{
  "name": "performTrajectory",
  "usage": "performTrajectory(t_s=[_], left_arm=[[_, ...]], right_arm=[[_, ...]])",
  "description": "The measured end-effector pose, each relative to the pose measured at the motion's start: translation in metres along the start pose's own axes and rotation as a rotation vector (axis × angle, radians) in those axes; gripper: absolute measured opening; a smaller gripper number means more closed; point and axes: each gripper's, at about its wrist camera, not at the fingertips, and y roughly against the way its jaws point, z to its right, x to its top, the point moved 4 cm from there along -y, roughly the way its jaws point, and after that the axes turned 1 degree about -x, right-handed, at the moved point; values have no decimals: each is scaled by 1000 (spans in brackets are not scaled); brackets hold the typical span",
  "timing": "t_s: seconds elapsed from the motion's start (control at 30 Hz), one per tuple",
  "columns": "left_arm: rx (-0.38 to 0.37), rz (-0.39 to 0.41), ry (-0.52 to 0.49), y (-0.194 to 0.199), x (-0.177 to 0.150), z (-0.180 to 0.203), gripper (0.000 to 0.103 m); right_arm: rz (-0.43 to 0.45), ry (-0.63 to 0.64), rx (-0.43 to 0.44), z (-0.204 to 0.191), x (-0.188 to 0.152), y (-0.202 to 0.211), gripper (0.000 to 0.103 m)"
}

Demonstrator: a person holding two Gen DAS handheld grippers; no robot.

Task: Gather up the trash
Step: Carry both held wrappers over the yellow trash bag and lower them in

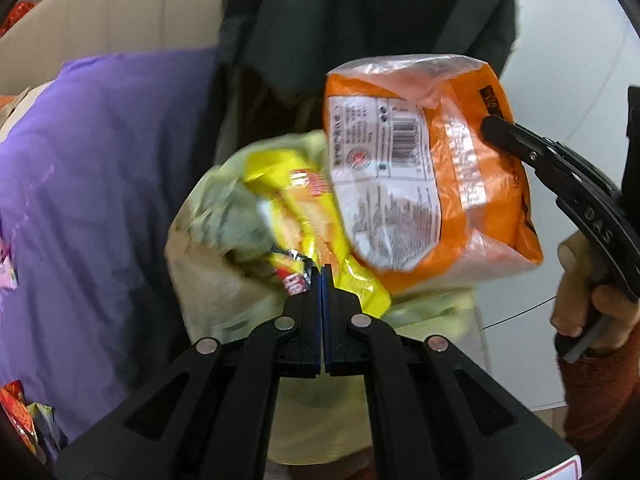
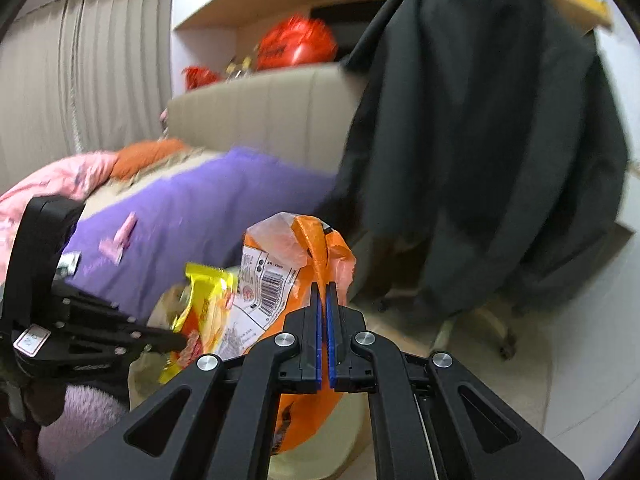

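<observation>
A: What sits closest to the left gripper [image 1: 322, 270]?
B: Its jaws are clenched on a crinkled, glossy yellow snack wrapper [image 1: 320, 224], pinched at its torn foil edge. The wrapper hangs over the open mouth of a pale, soft trash bag [image 1: 208, 280].

A: And the right gripper [image 2: 323, 286]?
B: Its jaws are clamped tight on a thin fold of the orange plastic packet [image 2: 308, 248], a puffy, partly clear film bag with a white barcode label. The packet hangs just beside the yellow wrapper, over the same pale bag.

A: What lies beyond?
B: A smooth purple bedcover [image 2: 208, 208] with small pink scraps [image 2: 120, 240] on it, a padded beige headboard [image 2: 264, 108], and a dark, matte coat [image 2: 480, 140] draped over a chair.
</observation>
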Motion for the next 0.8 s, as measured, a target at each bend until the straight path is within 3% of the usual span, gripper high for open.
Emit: performTrajectory(t_s=[0.13,0.23,0.53,0.8], left_arm=[[72,-33,-21,-13,-11,-13,0],[100,-41,-37,-20,-13,-12,0],[65,-46,-69,-37,-3,-5,0],[64,-30,-34,-21,-15,-15,0]], right_arm=[[-97,19,88,-28,-26,-43,4],[-123,53,95,-37,-39,-55,4],[-168,7,58,-8,-56,-64,4],[-166,-2,60,-5,-59,-58,4]])
